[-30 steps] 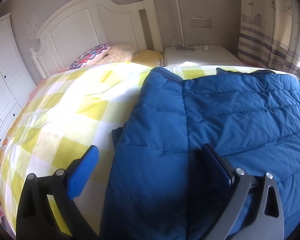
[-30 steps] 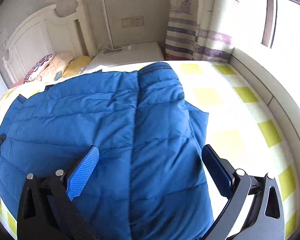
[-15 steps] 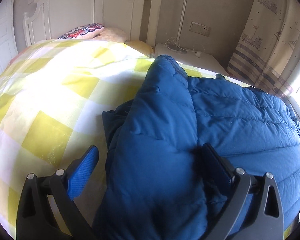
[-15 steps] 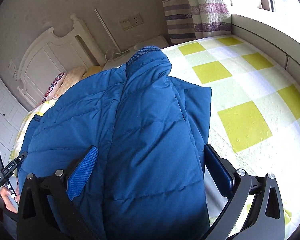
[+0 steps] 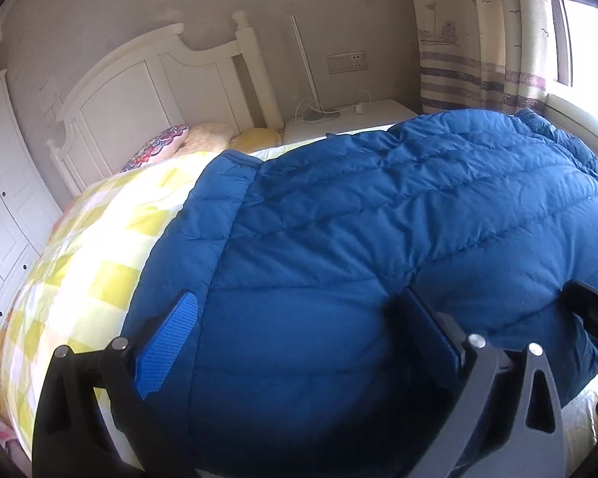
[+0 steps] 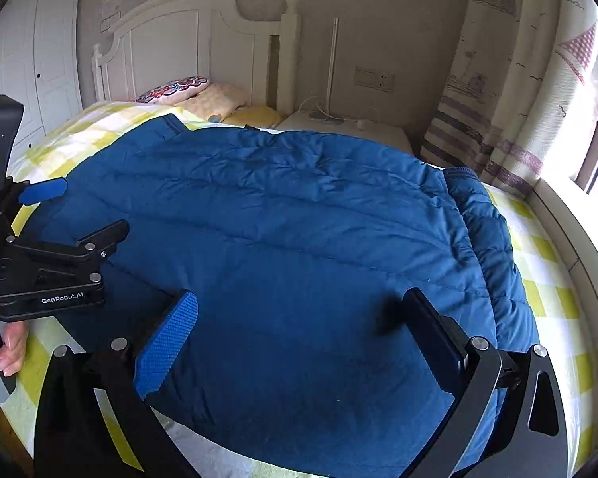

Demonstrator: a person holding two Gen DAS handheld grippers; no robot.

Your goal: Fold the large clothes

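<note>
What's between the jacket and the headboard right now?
Bare yellow-checked bedspread, then three pillows against the headboard, beyond the blue jacket; right wrist view.

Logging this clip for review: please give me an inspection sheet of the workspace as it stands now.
Surface: bed with a yellow-and-white checked cover, sunlit at the window side.
Job's things: blue quilted jacket spread flat on the cover, both sleeves folded in over the body.
Clutter: pillows at the headboard.
Grippers: left hand-held gripper open over the jacket; right hand-held gripper open over the jacket; neither grips fabric.
Cables: white cable on the nightstand.
Surroundings: white headboard, white wardrobe, wall socket, curtain, window at right.
</note>
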